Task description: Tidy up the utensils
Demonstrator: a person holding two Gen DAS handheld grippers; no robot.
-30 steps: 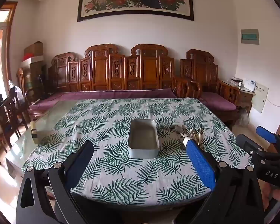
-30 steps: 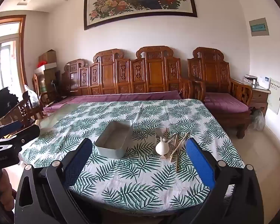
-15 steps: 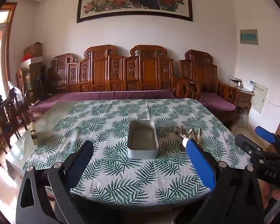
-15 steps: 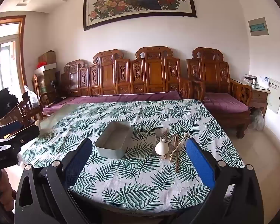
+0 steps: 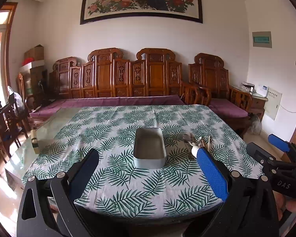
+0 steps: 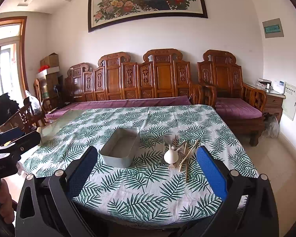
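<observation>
Desk [image 5: 128, 179] covered with a white cloth printed with green fern leaves. Behind it, a carved wooden bench [image 6: 128, 83] with purple cushions. Framed peacock-and-flower painting [image 6: 146, 2] on the white wall above. Cardboard boxes [image 5: 34, 54] stacked at left.

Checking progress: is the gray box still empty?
Empty: the gray box shows a bare floor; the utensils lie beside it on the tablecloth.

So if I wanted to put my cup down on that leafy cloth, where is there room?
Plenty. The near strip of the tablecloth in front of the grey box is bare, and so are the far half toward the wooden bench and the left side. It is crowded only right of the box, where the white spoon, chopsticks and other utensils lie jumbled.
</observation>
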